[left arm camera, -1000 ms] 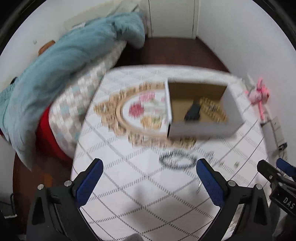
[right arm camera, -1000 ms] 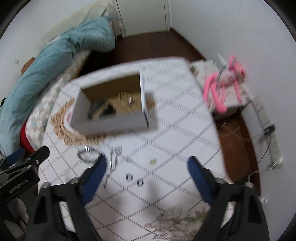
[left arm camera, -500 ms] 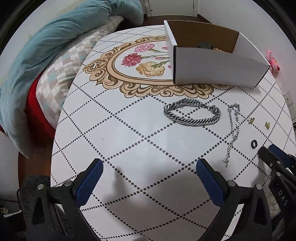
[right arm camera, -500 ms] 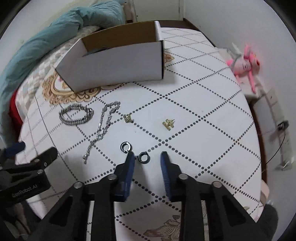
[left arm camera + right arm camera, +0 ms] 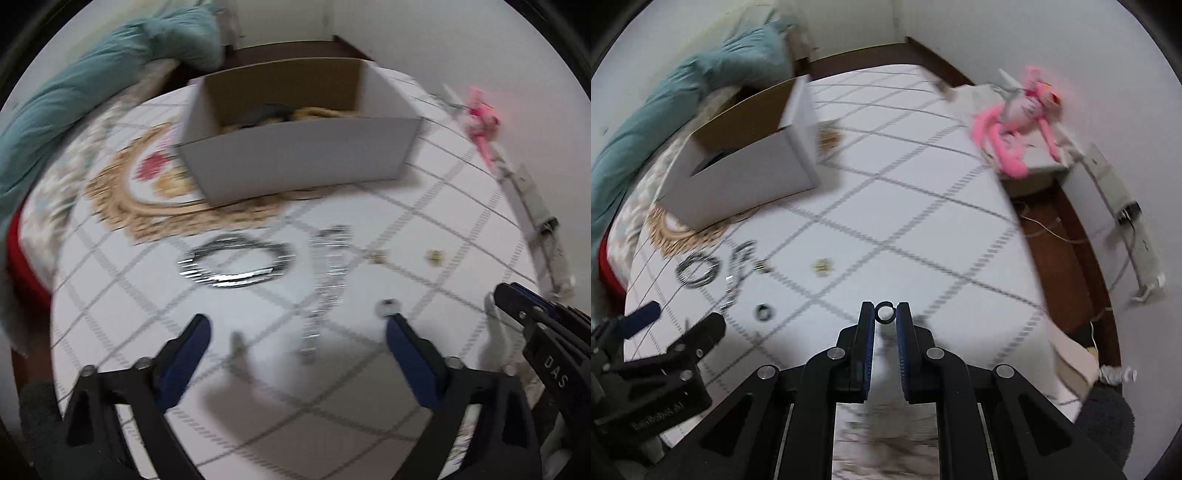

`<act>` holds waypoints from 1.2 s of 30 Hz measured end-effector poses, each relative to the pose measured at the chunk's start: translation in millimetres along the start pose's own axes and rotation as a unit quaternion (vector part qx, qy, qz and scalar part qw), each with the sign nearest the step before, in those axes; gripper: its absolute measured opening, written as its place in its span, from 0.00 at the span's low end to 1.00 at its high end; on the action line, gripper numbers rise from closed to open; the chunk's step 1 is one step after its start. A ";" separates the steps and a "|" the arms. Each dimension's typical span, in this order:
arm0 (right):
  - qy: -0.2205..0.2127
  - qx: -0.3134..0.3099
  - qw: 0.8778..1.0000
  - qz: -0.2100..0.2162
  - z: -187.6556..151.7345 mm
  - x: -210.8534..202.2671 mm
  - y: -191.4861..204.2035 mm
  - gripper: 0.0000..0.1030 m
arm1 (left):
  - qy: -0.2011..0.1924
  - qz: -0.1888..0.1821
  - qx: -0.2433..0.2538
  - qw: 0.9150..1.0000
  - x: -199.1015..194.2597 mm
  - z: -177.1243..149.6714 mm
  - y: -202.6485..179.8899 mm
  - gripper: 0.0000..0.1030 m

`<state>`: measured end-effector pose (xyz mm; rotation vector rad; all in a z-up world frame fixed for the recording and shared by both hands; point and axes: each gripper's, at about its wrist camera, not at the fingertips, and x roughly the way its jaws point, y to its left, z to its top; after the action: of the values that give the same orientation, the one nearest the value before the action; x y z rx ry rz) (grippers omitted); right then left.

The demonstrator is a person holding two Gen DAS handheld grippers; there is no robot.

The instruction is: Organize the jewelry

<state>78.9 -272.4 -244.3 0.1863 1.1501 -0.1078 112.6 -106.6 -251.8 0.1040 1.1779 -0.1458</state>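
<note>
We found the right gripper (image 5: 885,312) clamped on a small dark ring (image 5: 884,312), the left gripper (image 5: 297,332) spread apart above the table (image 5: 424,221), a chain bracelet (image 5: 236,260) lying loose.

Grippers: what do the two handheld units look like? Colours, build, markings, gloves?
Both the left gripper and the right gripper are matte black linkage frames with silver pivot bolts and blue finger pads. Each body carries white lettering, only partly readable: "DAS" shows on the right unit in the left view. A dark knit glove shows at the frame edge. No cables visible.
</note>
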 end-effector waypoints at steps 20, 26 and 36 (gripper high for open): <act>-0.005 0.056 0.998 0.011 1.8 -11.9 -38.0 0.12 | -0.010 -0.021 0.069 0.997 16.0 6.5 -45.5 0.10; -0.017 0.046 0.997 0.063 24.3 -33.9 -19.1 0.12 | -0.037 -0.064 0.030 0.997 -30.4 28.9 -20.7 0.10; -0.017 -0.039 0.989 0.140 154.7 -18.7 71.4 0.12 | -0.047 -0.081 -0.056 0.994 -51.3 147.5 70.4 0.10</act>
<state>222.8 -233.8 -159.6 0.2740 1.0821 0.1814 239.7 -57.4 -148.0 -0.0969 1.0968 -0.2256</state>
